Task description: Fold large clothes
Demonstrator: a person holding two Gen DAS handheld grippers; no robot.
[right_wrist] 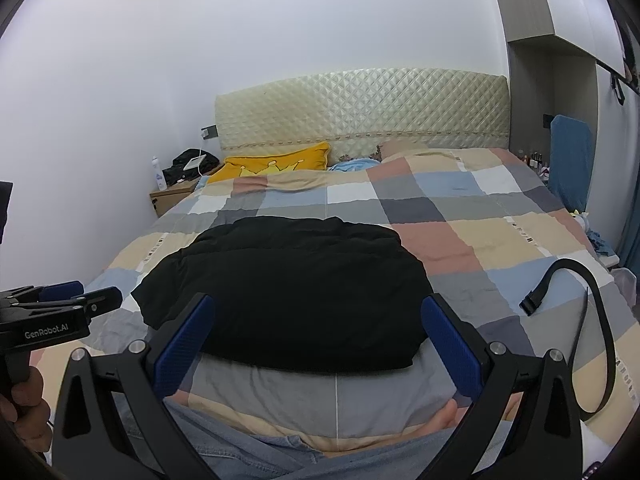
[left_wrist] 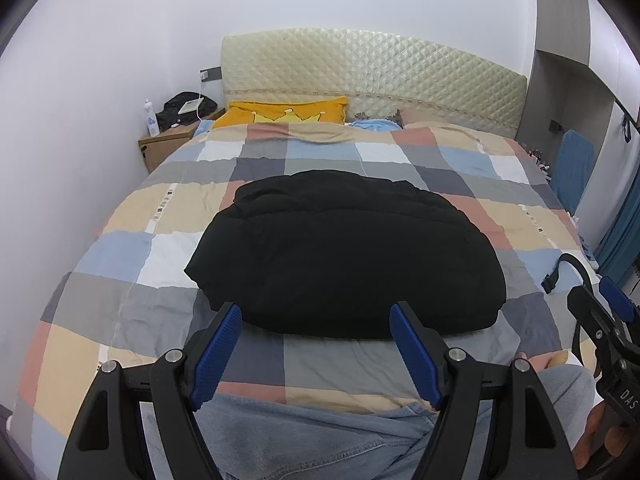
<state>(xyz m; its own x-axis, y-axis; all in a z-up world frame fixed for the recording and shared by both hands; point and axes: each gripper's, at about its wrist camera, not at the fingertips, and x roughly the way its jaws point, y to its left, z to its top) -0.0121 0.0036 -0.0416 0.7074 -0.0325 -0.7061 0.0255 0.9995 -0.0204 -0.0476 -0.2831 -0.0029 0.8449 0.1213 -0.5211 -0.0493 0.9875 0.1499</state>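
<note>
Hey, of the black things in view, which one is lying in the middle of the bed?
The folded black garment, a broad puffy bundle on the checked quilt. The black strap lies by the bed's right edge; the black bag sits on the nightstand.

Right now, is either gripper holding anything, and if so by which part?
Nothing is held. The left gripper and the right gripper are both open, short of the black garment lying folded on the bed.

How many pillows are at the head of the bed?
2 visible: a yellow pillow left of centre against the headboard, and a beige pillow right of it. The quilt may hide more.
</note>
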